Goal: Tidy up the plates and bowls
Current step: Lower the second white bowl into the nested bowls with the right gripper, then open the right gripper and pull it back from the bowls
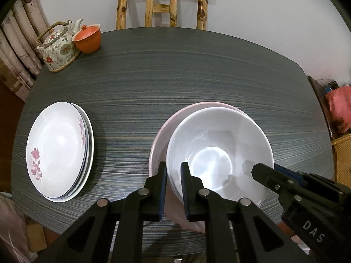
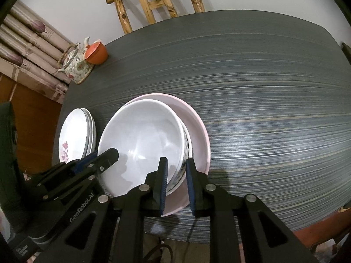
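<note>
dark striped bench carries stacked plates at its left edge; we grip the white bowl rim with left tongs and right tongs, nesting it in the pink bowl, nearly finished.

White bowl hides pink bowl's inside, seemingly.

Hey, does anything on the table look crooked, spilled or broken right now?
Nothing spilled or broken. The white bowl sits off-centre in the pink bowl, crowded toward one side, with both the left gripper and right gripper straddling its rim. The plate stack is slightly staggered.
</note>
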The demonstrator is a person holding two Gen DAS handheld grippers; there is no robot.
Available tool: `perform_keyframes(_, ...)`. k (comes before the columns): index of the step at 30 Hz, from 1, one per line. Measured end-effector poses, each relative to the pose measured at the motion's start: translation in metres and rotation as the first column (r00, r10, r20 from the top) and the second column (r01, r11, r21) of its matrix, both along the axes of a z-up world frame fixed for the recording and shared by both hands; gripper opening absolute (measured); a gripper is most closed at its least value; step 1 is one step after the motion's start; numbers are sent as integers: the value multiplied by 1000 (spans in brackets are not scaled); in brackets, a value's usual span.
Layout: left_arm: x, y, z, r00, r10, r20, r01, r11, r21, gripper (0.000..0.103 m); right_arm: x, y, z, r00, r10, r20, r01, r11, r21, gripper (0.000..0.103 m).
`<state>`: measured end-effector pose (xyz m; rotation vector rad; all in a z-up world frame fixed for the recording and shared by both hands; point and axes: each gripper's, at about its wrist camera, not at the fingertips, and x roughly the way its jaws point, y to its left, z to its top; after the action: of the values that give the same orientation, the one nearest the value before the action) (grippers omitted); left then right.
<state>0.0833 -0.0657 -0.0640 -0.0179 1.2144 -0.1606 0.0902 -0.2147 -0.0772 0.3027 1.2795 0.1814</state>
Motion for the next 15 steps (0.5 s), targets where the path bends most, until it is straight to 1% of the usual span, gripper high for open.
perform_keyframes(8,-2,4,9,1000,-8,17,8,1000,-13,13,-2,-1,2,1000,1,7,-1,1000,7,19)
perform_keyframes(10,-2,5,12,1000,-10,26,11,1000,-21,16,-3,-2,4,1000,0,12,-1,1000,12,21)
perform_keyframes(12,-3,5,15,999,-12,36,13,1000,-18,21,-4,-1,7,1000,3,20,-4,1000,18,25)
perform_keyframes(15,-5,6,18,999,-16,43,17,1000,-25,24,-5,0,11,1000,7,30,-7,1000,17,29)
